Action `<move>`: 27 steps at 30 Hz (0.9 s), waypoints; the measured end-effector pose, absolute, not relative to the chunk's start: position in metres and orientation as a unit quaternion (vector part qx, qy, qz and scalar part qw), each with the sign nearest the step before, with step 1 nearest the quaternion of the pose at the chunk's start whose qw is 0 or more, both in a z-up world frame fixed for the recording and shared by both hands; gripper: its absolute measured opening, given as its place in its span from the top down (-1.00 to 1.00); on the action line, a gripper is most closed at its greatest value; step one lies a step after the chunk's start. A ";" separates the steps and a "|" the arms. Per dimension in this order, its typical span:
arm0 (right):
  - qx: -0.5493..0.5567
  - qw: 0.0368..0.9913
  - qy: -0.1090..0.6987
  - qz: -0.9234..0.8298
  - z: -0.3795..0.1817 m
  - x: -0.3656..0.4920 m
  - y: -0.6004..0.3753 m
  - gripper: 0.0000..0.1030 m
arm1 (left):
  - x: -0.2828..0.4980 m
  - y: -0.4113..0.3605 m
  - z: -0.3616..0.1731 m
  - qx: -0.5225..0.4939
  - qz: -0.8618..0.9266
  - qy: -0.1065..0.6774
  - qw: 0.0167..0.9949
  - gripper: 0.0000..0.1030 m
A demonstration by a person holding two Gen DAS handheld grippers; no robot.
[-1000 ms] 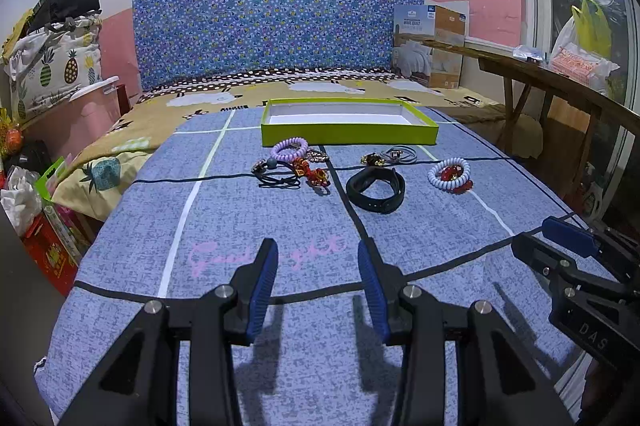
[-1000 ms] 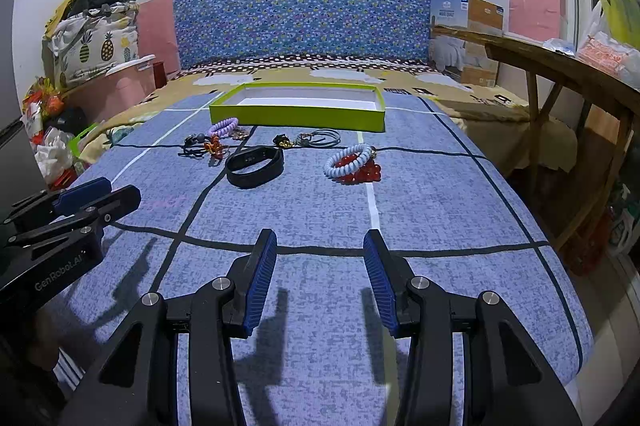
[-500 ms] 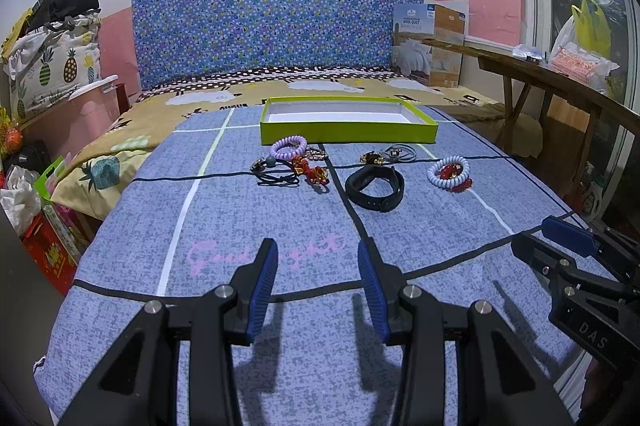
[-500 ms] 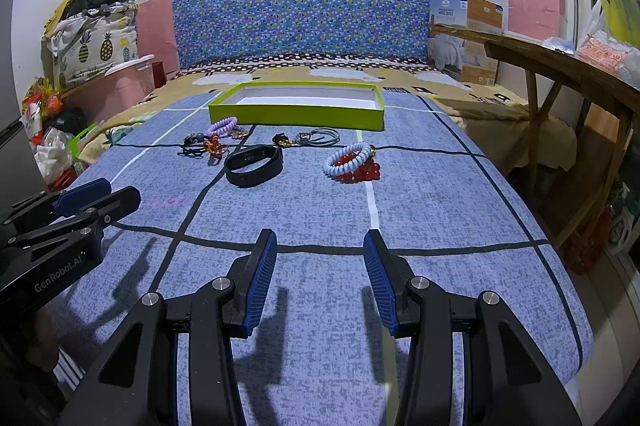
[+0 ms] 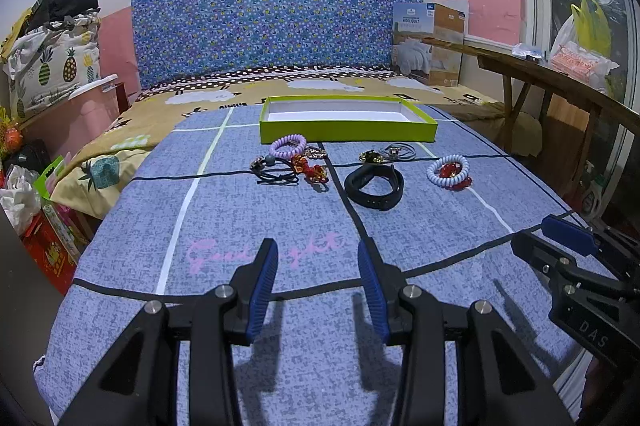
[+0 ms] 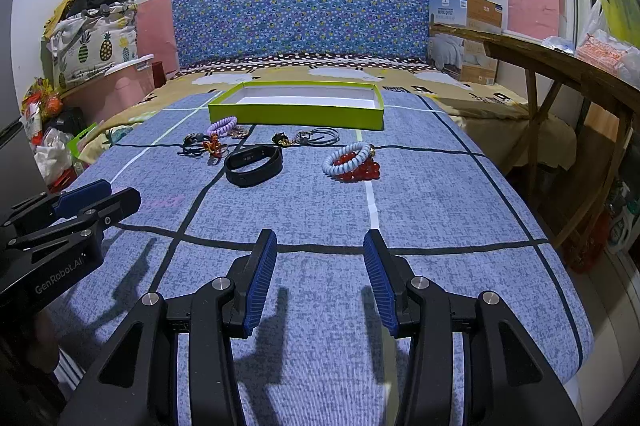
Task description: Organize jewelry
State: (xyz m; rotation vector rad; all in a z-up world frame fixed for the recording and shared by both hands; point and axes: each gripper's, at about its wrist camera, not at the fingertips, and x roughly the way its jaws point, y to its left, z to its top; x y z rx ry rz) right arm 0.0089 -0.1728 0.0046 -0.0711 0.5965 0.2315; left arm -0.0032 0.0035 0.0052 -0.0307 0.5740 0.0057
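A shallow green box (image 5: 347, 125) (image 6: 296, 110) with a white inside stands empty on the blue bedspread. In front of it lie a purple coil band (image 5: 287, 145), black hair ties (image 5: 276, 173), a red charm (image 5: 310, 170), a black wristband (image 5: 374, 184) (image 6: 253, 164), a white coil bracelet over red beads (image 5: 448, 172) (image 6: 352, 160) and a grey ring bunch (image 5: 394, 151). My left gripper (image 5: 318, 258) is open and empty, well short of the jewelry. My right gripper (image 6: 320, 250) is open and empty too, also near the bed's front edge.
A blue patterned headboard (image 5: 276, 26) backs the bed. A wooden table (image 5: 560, 82) runs along the right, with a cardboard box (image 5: 430, 42) at its far end. Bags and clutter (image 5: 36, 194) sit on the floor at the left.
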 end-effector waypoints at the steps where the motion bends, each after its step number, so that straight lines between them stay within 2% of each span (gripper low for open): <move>1: -0.035 0.949 0.293 0.114 0.005 0.009 -0.173 0.11 | -0.003 0.004 0.005 -0.015 0.003 0.283 0.959 0.16; 21: -0.035 0.948 0.296 0.114 0.001 0.014 -0.176 0.11 | 0.002 -0.001 0.005 -0.007 0.000 0.284 0.959 0.16; 27: -0.036 0.947 0.296 0.117 0.011 0.028 -0.175 0.11 | 0.019 0.002 0.008 -0.008 -0.021 0.305 0.952 0.16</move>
